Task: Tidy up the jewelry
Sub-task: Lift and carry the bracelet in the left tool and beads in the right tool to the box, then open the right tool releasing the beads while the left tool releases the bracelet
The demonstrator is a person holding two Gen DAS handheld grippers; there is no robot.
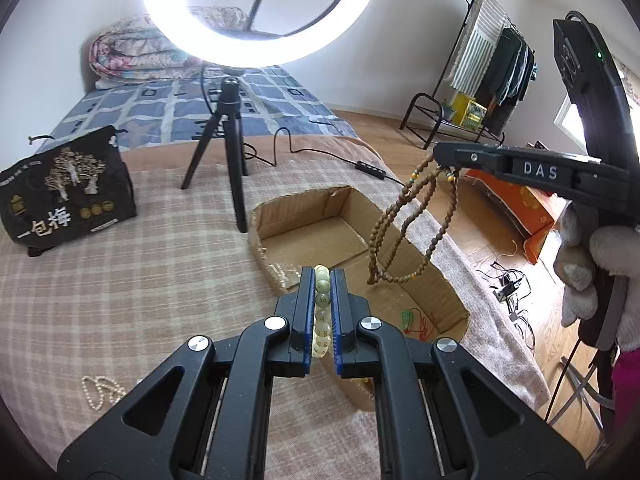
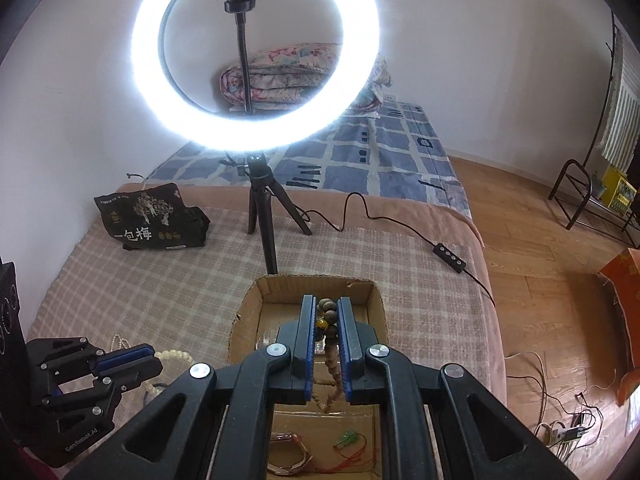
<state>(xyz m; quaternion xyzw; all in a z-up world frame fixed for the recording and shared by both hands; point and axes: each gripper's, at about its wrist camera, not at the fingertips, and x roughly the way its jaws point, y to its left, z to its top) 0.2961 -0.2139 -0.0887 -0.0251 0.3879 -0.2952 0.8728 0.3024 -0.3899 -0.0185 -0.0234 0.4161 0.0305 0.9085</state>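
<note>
My left gripper [image 1: 322,272] is shut on a pale green bead bracelet [image 1: 322,300], held just left of the open cardboard box [image 1: 304,208]. It also shows in the right wrist view [image 2: 150,356] with the pale beads [image 2: 176,357]. My right gripper [image 2: 327,300] is shut on a brown wooden bead necklace [image 2: 331,316]. In the left wrist view the right gripper [image 1: 438,156] holds the necklace [image 1: 404,224] dangling in loops over the box. The box [image 2: 248,308] holds a green pendant on red cord [image 2: 348,440] and a woven bracelet [image 2: 288,460].
A pearl strand [image 1: 98,394] lies on the checked bedspread at the lower left. A ring light on a tripod [image 2: 256,200] stands behind the box, its cable and switch [image 2: 450,258] running right. A black snack bag [image 1: 64,196] sits at the left. The bed edge drops to wooden floor on the right.
</note>
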